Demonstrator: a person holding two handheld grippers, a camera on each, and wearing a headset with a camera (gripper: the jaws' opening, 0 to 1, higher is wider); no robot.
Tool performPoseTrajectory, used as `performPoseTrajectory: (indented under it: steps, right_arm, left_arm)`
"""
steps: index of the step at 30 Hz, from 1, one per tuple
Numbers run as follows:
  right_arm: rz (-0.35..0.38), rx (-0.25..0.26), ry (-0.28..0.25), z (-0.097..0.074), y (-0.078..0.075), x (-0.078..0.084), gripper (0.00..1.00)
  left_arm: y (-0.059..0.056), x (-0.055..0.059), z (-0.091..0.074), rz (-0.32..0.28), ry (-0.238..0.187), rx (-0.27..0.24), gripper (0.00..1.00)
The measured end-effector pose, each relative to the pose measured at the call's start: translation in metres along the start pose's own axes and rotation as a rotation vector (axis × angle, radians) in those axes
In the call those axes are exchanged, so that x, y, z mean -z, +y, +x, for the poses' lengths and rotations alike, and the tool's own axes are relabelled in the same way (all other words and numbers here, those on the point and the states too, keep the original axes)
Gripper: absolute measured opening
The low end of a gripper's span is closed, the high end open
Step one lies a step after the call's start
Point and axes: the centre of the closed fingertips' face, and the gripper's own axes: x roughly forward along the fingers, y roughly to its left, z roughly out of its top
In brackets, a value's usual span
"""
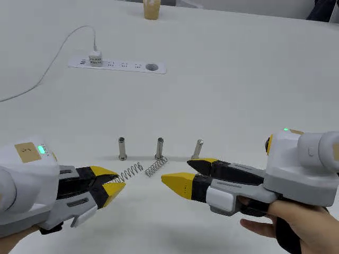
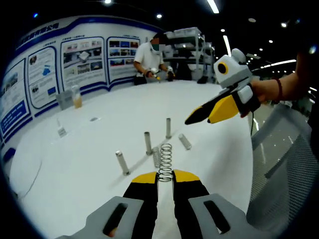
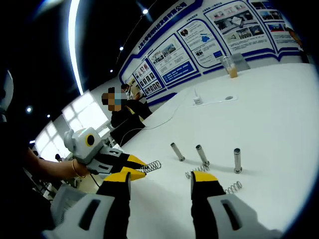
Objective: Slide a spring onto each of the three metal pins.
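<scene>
Head view has one spring [image 1: 130, 172] pinched by its end in the left gripper [image 1: 119, 180], near the bare leftmost pin [image 1: 122, 148]; it looks ready for lining up and threading over. Right gripper [image 1: 176, 170] gapes wide, empty.

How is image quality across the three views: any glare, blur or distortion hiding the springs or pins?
Head view: soft, even light on the white table, pins sharp with faint shadows. Left gripper view: fisheye bend, yet the spring in the left gripper is crisp. Right gripper view: a ceiling light strip flares at upper left; pins readable.
</scene>
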Motion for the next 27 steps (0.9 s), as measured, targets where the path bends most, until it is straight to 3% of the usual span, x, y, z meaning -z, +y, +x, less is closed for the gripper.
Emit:
performPoseTrajectory:
  steps: [11, 16, 27]
  right_arm:
    - [0.108, -0.085, -0.055, 0.009, 0.019, -0.009, 0.41]
    - [0.161, -0.126, -0.101, 0.011, 0.027, -0.018, 0.32]
    - [0.244, -0.174, -0.127, 0.014, 0.035, -0.024, 0.23]
  left_arm:
    - [-0.016, -0.028, -0.010, -0.009, -0.097, 0.001, 0.10]
    - [-0.025, -0.039, -0.012, -0.011, -0.129, 0.015, 0.10]
    - [-0.026, -0.051, -0.017, -0.019, -0.176, 0.002, 0.10]
